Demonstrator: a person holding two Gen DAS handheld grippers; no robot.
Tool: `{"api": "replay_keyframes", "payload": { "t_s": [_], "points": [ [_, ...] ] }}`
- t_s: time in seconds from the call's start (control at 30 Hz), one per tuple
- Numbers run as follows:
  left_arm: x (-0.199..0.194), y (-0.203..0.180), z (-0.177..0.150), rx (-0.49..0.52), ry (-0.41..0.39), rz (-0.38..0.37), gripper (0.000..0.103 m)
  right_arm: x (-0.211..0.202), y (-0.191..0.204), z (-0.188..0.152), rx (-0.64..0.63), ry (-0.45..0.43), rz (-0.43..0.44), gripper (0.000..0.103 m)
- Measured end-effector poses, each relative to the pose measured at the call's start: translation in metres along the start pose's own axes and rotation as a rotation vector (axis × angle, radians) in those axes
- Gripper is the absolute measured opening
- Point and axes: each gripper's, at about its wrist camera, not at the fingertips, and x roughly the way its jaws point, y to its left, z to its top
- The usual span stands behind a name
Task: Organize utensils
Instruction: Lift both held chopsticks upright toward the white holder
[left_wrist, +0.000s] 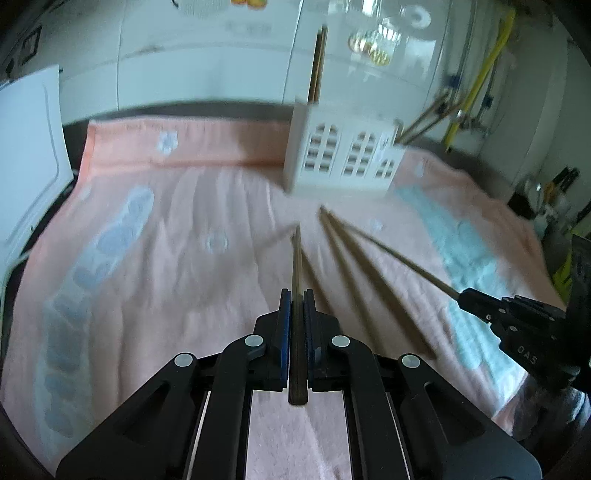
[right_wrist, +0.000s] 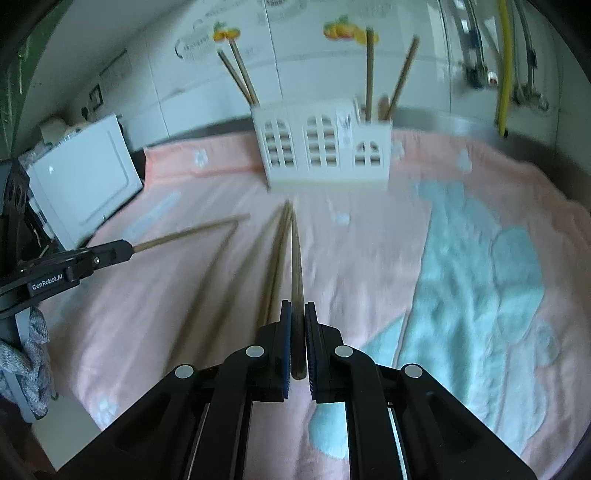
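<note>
Closed on a chopstick (left_wrist: 296, 295), the left gripper (left_wrist: 296, 314) fills the bottom of the left wrist view; the stick's long axis runs toward 12 o'clock, tip over the pink towel (left_wrist: 184, 221). One loose chopstick (left_wrist: 354, 288) lies on the towel at 1 o'clock, pointing at the holder (left_wrist: 340, 158). At 3 o'clock the right gripper (left_wrist: 465, 297) pinches another stick (left_wrist: 399, 256), aimed toward the same spot. That white holder stands at 12 to 1 o'clock, with blurred sticks rising from its left and right ends; their count cannot be told here.

Seen from the right wrist, the right gripper (right_wrist: 297, 317) clamps its chopstick (right_wrist: 295, 266), long axis toward 12 o'clock, tip near the holder (right_wrist: 325, 147). A loose stick (right_wrist: 275, 266) lies just left of it. At 9 o'clock the left gripper (right_wrist: 127, 249) grips its stick (right_wrist: 188, 232). Four sticks stand in the holder: two (right_wrist: 238, 72) leaning left in the left end, two (right_wrist: 369, 70) in the right end.
</note>
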Motion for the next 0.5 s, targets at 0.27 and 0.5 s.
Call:
{"api": "replay_keyframes", "payload": {
  "t_s": [0.27,0.5],
  "points": [
    [-0.024,0.001,0.028,0.019,-0.109,-0.070,0.005,-0.020,0.009,0.049,-0.023,-0.099,0.034,0.007],
    [-0.028,0.001,0.044,0.038,-0.132,-0.099,0.005,-0.021,0.019,0.079,-0.063,-0.123,0.040,0.007]
  ]
}}
